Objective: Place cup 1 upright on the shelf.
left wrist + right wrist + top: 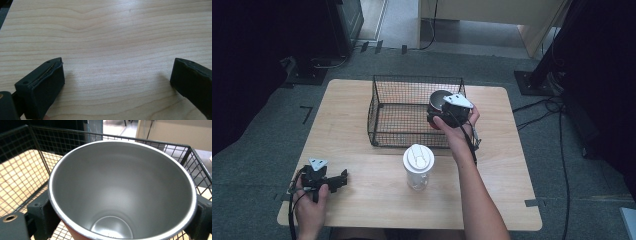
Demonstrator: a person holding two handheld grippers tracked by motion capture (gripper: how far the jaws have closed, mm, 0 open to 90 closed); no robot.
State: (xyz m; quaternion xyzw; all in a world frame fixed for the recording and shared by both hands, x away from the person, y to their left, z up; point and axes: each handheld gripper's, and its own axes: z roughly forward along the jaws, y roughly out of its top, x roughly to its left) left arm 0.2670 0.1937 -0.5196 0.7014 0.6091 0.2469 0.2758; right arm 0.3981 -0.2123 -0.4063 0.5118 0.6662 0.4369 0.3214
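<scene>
You held the metal cup [440, 102] tight in your right gripper [443, 116], over the wire basket [384, 111] at its 3 o'clock side. Your left gripper [337, 181] sat wide apart, empty. Next, I think, lower it in gently.

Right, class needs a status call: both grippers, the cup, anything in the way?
Left gripper open, low over bare table. Right gripper shut on metal cup, held at wire basket. White-lidded jar stands just short of the basket.

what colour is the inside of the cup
Silver-grey brushed metal inside the cup, clearest in the right gripper view.
</scene>
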